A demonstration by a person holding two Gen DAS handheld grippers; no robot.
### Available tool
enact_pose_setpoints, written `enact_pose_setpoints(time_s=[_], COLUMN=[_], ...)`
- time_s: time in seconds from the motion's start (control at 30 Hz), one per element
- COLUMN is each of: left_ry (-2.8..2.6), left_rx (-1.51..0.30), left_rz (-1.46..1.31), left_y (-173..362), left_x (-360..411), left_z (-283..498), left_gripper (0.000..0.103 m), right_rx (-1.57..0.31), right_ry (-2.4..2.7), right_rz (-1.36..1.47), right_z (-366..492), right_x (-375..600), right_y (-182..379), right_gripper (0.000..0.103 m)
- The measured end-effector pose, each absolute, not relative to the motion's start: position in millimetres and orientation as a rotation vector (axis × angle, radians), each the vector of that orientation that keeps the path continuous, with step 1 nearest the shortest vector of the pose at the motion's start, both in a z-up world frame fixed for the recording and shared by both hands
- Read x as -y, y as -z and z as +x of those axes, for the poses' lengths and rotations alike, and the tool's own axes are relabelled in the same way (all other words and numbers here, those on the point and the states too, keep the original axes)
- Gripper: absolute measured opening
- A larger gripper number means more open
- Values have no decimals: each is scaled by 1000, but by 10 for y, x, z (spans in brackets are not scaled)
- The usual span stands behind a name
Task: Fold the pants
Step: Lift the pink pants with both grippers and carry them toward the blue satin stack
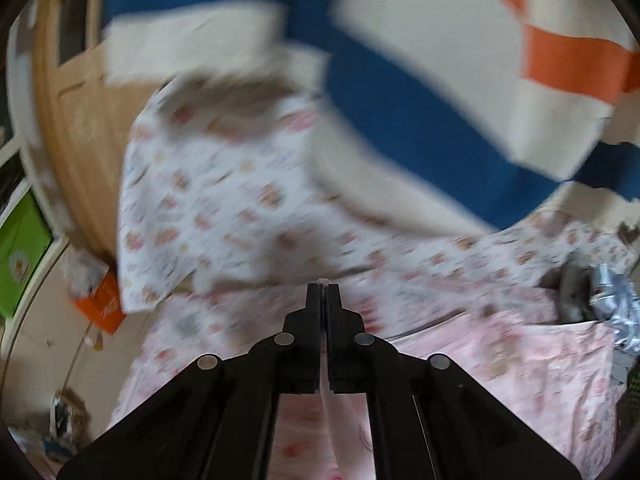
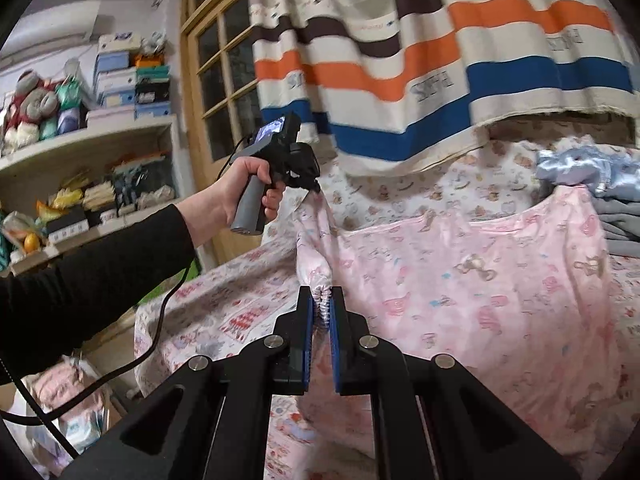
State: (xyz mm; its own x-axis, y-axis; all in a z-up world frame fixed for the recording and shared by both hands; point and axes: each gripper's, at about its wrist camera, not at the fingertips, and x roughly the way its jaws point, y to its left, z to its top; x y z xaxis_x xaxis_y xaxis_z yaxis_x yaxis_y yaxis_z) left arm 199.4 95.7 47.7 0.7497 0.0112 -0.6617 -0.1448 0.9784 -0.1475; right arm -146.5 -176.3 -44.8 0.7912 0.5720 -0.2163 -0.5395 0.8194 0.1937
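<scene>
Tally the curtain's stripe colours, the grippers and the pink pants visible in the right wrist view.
Curtain stripe colours: 4, on the striped curtain (cream, brown, orange, blue)
Grippers: 2, the left gripper and the right gripper, each clamped on the pants
Pink pants: 1
Total: 7

One pink pants (image 2: 460,280), two grippers (left (image 1: 323,286), right (image 2: 320,294)), one striped curtain (image 2: 420,52), one shelf (image 2: 80,140)
</scene>
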Motion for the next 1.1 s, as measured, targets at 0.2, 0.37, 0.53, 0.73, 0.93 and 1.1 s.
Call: enact_pose_setpoints(time_s=[0.2,0.37,0.53,0.73,0.93,1.1], left_ry=[68,198,305,364,382,380], left_rx=[-658,-656,-698,-733,-773,-784], left_rz=[-149,-110,-89,-20,15,-13], left_y=[-799,-817,-715,-574,-396,-332], left_x=[-61,769,1532,2247,2670,2777], left_z=[2112,2173,2235,2252,2299,2354], left_gripper=[1,1,1,1,1,1], right_rx=[-216,-205,-221,-251,-276,-297], right_ry=[-497,-375,-311,-286,-236,-216], right_rz=[143,151,146,202,246,264], right_z=[-1620,-1754,-1810,-1867,-1857,-1820], right_x=[2096,2395,2586,2827,2955,3044], right_y=[355,403,505,644,802,861], right_gripper=[7,7,7,7,7,7])
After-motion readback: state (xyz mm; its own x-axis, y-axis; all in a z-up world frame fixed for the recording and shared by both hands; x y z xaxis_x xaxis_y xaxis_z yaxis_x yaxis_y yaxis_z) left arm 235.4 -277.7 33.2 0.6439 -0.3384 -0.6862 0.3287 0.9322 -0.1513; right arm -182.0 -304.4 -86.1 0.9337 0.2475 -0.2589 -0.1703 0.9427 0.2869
